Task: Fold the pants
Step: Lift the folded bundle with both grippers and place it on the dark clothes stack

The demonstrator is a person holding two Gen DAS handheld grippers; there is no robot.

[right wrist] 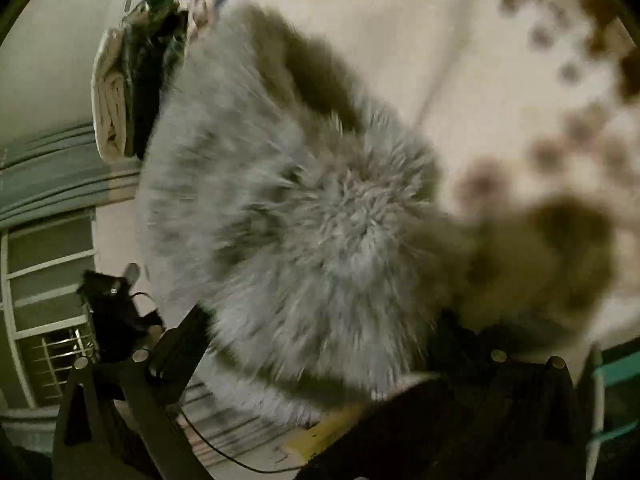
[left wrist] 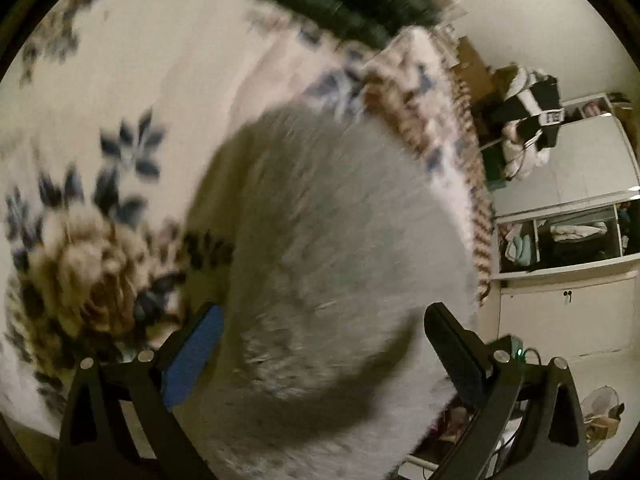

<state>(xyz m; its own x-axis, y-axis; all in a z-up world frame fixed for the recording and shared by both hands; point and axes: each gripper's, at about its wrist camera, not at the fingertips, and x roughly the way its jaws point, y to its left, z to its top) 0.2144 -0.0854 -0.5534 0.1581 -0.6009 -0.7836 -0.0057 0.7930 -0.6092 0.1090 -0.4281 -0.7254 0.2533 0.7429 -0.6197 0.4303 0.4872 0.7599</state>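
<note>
You had the grey fleece pants point(left wrist: 340, 240) lying on the floral bed point(left wrist: 120, 80) near its edge. The fingers of both your left gripper point(left wrist: 324, 344) and right gripper point(right wrist: 320, 344) stood apart over the cloth, gripping nothing, likely ready to pinch a fold edge.

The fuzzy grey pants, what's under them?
The grey pants lie on a cream blanket with blue and brown flowers. The part right beneath them is covered.
</note>
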